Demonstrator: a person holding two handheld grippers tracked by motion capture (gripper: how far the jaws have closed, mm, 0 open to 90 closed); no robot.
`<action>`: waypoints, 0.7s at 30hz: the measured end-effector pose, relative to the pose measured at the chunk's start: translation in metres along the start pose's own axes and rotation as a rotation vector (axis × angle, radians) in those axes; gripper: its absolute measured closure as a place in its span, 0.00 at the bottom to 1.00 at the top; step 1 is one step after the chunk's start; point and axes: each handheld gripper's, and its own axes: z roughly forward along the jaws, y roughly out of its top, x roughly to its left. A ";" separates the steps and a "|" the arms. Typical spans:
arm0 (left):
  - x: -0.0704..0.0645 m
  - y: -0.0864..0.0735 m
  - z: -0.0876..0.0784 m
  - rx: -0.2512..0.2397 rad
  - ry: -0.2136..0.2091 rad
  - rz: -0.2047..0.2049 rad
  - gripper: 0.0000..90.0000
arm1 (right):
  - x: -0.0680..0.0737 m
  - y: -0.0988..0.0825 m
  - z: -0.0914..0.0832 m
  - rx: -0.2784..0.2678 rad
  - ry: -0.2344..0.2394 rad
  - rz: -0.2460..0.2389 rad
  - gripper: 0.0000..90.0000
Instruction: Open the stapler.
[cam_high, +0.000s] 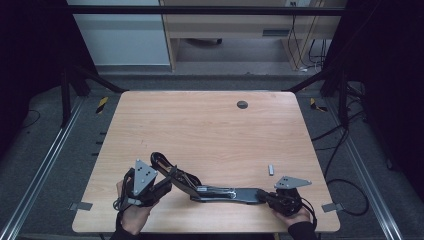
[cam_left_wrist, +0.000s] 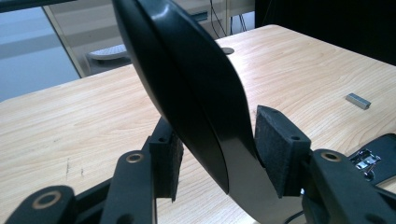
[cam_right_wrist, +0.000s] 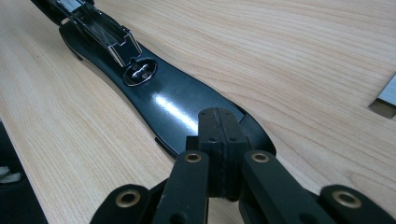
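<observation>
- Stapler base lies flat near the table's front edge, pinned by the shut right gripper.
- Raised stapler top sits between the left gripper's part-open jaws; one pad looks apart from it.
- Base should be kept pinned while the top gets swung, nice and slow.

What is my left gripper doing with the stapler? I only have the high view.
Observer: The raised lid stands between the left gripper's jaws. One pad touches it; the other I can't tell.
Operator: And the right gripper?
Observer: The right gripper is shut, pad on pad, with its tips over the near end of the base.
Operator: What's the grey bit on the table?
Observer: A small metal strip, probably staples, lying apart from the base.
</observation>
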 end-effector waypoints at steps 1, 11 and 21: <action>0.002 -0.002 -0.001 -0.001 0.000 -0.010 0.57 | 0.000 0.000 0.000 0.001 0.002 0.001 1.00; 0.013 -0.014 -0.004 0.002 -0.001 -0.062 0.55 | -0.001 0.000 0.000 0.000 0.004 -0.001 1.00; 0.011 -0.016 -0.006 -0.001 0.013 -0.029 0.52 | -0.001 0.001 0.000 0.005 -0.004 0.005 1.00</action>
